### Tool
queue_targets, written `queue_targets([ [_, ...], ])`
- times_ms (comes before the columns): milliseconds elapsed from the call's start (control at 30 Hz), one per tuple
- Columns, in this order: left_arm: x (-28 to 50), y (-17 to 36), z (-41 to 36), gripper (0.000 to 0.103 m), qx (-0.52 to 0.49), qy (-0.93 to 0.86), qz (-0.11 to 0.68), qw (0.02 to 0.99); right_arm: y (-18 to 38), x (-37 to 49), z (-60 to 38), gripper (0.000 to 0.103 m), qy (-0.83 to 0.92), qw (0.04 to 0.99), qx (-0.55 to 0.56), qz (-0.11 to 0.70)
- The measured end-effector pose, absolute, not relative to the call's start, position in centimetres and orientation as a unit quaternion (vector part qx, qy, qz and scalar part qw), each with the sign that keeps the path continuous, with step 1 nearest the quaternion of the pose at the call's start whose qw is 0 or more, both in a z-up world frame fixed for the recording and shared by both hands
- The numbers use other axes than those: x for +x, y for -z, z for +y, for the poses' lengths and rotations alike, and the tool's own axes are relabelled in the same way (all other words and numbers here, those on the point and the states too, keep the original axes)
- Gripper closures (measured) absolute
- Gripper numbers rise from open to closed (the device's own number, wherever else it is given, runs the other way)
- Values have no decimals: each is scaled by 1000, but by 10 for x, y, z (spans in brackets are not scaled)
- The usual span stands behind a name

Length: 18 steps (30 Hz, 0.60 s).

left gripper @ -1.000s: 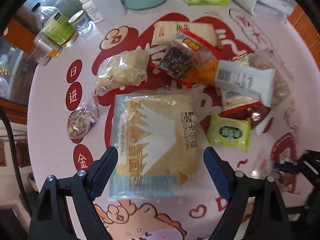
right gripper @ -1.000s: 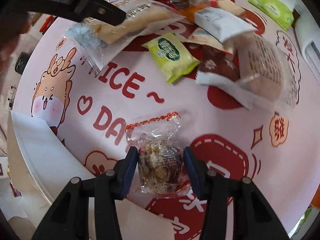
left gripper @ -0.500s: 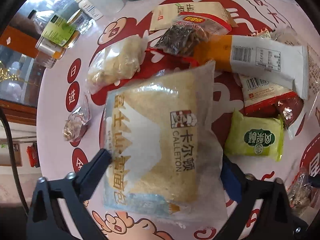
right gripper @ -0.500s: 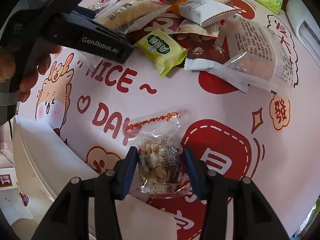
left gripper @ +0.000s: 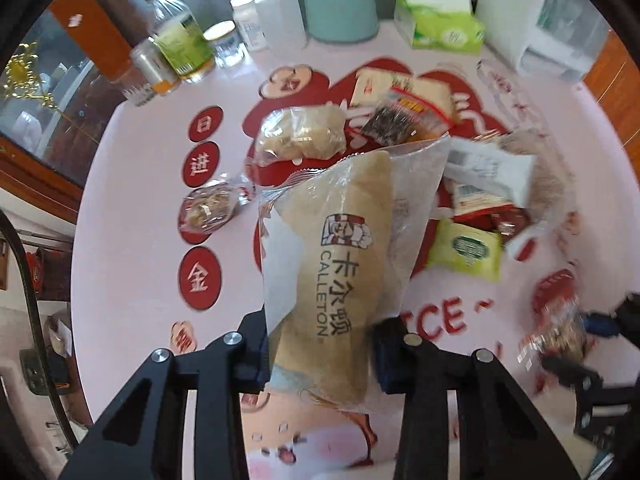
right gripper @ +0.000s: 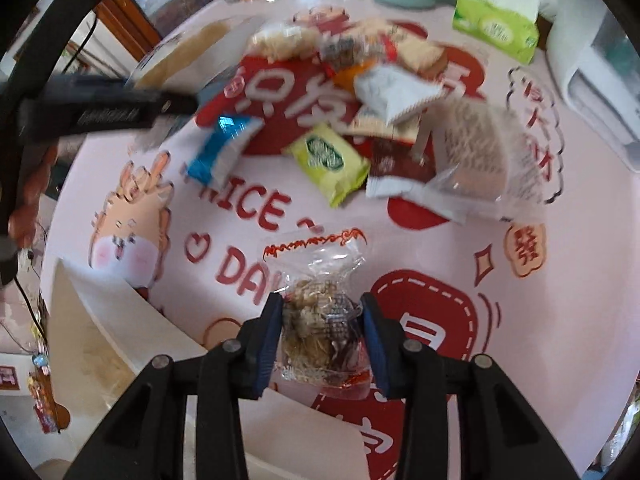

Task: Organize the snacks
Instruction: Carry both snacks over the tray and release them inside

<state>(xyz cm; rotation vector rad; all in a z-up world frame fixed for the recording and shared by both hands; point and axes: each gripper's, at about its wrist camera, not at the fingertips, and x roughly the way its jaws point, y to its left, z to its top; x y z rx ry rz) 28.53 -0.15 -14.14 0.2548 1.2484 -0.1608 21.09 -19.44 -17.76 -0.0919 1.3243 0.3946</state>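
Observation:
My left gripper (left gripper: 322, 348) is closing and its pads press the sides of the big clear Calleton bread bag (left gripper: 340, 248), which stands squeezed and tilted above the pink table (left gripper: 132, 320). In the right wrist view my right gripper (right gripper: 322, 340) is closing, pads pressed on a small clear nut-snack packet (right gripper: 320, 320) held just above the table. The snack pile lies beyond: a green packet (right gripper: 328, 160), a blue packet (right gripper: 220, 152), a white packet (right gripper: 392, 92) and a clear cracker bag (right gripper: 476, 156). Another small nut packet (left gripper: 208, 212) lies alone at the left.
A white box (right gripper: 100, 320) sits at the near left table edge. At the back stand a green tissue box (left gripper: 440, 24), a teal container (left gripper: 340, 8), bottles and jars (left gripper: 180, 44) and a white appliance (right gripper: 592, 80). A hand (right gripper: 28, 192) holds the left gripper.
The left jaws came in from wide apart onto the bread bag, which rose off the table and folded upright. The right jaws tightened on the nut packet and rose slightly. A blue packet now shows.

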Motion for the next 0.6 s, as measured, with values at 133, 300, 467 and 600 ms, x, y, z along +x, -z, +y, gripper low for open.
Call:
queue_targets([
  [133,259,101,6,66,104,91,558,818,147,199,-195,64,-179,788,-27,588],
  [300,199,52,18,66,43,134,535,833,117,184,-194,64,-184,805,-9,564],
  [467,138,20,20,66,-10,176,518,837,83,148,-199,64,-201,816,24,541],
  [600,88,4,17,66,-23,206,498,842,58,108,-204,64,-194,830,36,521],
])
